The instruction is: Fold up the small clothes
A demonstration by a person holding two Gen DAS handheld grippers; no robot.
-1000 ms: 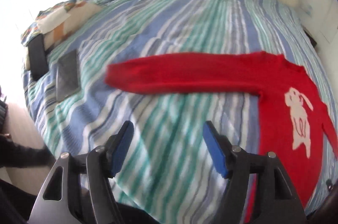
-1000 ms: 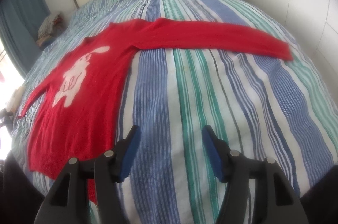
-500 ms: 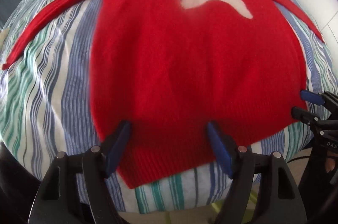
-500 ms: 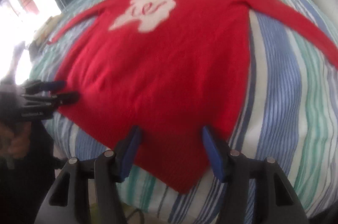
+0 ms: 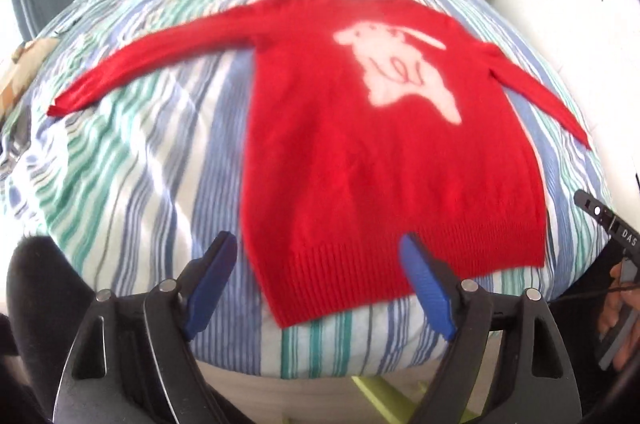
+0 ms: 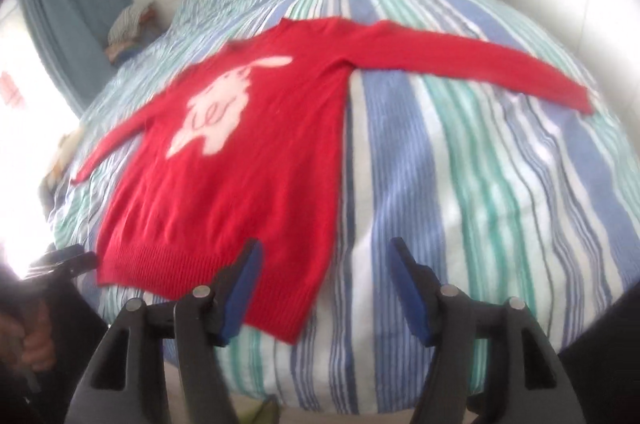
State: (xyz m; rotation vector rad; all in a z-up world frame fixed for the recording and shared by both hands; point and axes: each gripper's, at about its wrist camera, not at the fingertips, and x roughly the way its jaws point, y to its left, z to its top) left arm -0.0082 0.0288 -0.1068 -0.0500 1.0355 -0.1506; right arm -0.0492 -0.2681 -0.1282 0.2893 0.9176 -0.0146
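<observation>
Two views: through my left gripper (image 5: 316, 284), its empty jaws just widened, the sweater (image 5: 384, 160) lies flat on the bed (image 5: 160, 160) with its hem corner between them, while through my right gripper (image 6: 326, 284), jaws apart and empty, that hem sits beside the left pad.

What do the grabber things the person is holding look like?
Each one is a black frame with triangle-shaped holes, silver bolts and two fingers with blue pads. The left gripper and the right gripper look the same. The right one's black side bears white letters, "DAS". A thin dark cable runs near it.
</observation>
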